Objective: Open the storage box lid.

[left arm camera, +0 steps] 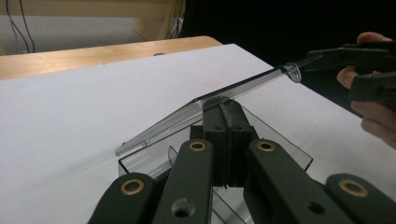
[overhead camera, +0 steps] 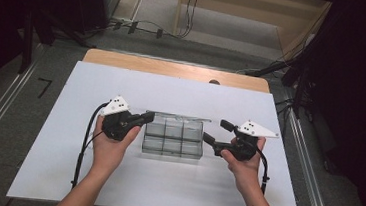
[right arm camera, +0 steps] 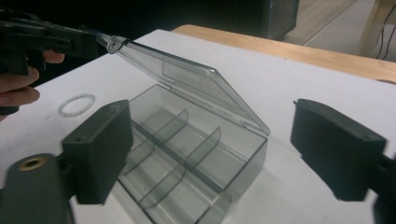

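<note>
A clear plastic compartment box [overhead camera: 172,141] stands in the middle of the white sheet, its lid [overhead camera: 180,117] raised on its hinge. My left gripper [overhead camera: 148,116] is at the box's left end, shut on the edge of the lid [left arm camera: 252,84]; in the left gripper view the jaws [left arm camera: 223,109] are pressed together on it. My right gripper [overhead camera: 216,130] is at the box's right end, open, with nothing held. In the right gripper view its jaws [right arm camera: 224,149] stand wide apart before the empty compartments [right arm camera: 187,149], with the tilted lid [right arm camera: 196,88] behind them.
A small white beaded ring [right arm camera: 77,105] lies on the sheet beyond the box's left end. The white sheet [overhead camera: 164,181] covers a wooden table [overhead camera: 174,68]. Cables [overhead camera: 147,27] run across the floor behind, and dark equipment stands on both sides.
</note>
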The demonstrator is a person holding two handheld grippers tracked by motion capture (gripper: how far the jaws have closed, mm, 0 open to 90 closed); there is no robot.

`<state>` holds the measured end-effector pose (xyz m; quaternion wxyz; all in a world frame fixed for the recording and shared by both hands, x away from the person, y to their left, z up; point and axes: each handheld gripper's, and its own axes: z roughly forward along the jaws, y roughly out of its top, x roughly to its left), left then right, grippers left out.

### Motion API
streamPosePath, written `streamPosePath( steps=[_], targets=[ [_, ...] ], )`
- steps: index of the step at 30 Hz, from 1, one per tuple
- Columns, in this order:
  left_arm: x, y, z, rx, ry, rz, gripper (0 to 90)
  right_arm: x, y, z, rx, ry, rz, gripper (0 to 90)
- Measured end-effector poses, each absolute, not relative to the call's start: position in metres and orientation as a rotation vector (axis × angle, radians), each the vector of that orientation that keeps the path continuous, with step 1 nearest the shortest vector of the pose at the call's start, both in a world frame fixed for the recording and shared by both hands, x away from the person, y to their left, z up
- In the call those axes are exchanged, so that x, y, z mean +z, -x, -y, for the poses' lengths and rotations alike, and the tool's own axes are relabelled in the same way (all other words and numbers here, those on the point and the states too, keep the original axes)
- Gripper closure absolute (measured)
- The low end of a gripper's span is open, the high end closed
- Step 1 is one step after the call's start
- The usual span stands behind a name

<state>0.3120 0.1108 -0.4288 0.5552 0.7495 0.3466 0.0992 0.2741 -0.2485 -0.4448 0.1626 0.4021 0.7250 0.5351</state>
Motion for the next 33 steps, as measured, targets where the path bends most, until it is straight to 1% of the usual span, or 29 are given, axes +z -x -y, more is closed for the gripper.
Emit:
streamPosePath(
  steps=[1,2,14,17,19,20,21,25,29,31,32,33],
  targets=[
    [-0.428,-0.313,-0.111,0.236,-1.766,-0.820,90.0,-0.445,-0.277,0.247,1.526,-1.142,-2.073,4.8],
    [-0.427,-0.314,-0.111,0.235,-1.763,-0.820,90.0,-0.446,-0.279,0.245,1.522,-1.145,-2.076,0.0],
    [-0.427,-0.324,-0.111,0.232,-1.741,-0.831,90.0,-0.449,-0.301,0.242,1.551,-1.166,-2.068,0.0],
    [-0.425,-0.327,-0.110,0.234,-1.736,-0.829,89.9,-0.449,-0.304,0.241,1.565,-1.162,-2.067,3.1],
    [-0.425,-0.329,-0.110,0.236,-1.727,-0.833,90.0,-0.448,-0.307,0.240,1.558,-1.156,-2.073,6.2],
    [-0.425,-0.330,-0.109,0.240,-1.727,-0.833,90.0,-0.448,-0.309,0.239,1.552,-1.161,-2.072,8.8],
    [-0.424,-0.331,-0.108,0.245,-1.727,-0.832,90.0,-0.447,-0.310,0.239,1.544,-1.162,-2.066,13.6],
    [-0.422,-0.335,-0.107,0.262,-1.729,-0.825,89.9,-0.443,-0.316,0.235,1.481,-1.163,-2.063,22.9],
    [-0.420,-0.338,-0.106,0.269,-1.729,-0.808,90.0,-0.444,-0.322,0.238,1.567,-1.163,-2.063,33.9],
    [-0.419,-0.340,-0.106,0.271,-1.733,-0.804,90.0,-0.446,-0.327,0.240,1.611,-1.169,-2.062,41.3],
    [-0.419,-0.341,-0.106,0.271,-1.731,-0.804,90.0,-0.446,-0.327,0.240,1.611,-1.169,-2.062,41.3],
    [-0.419,-0.341,-0.106,0.269,-1.726,-0.806,90.0,-0.448,-0.330,0.240,1.603,-1.183,-2.062,45.6]
  ],
)
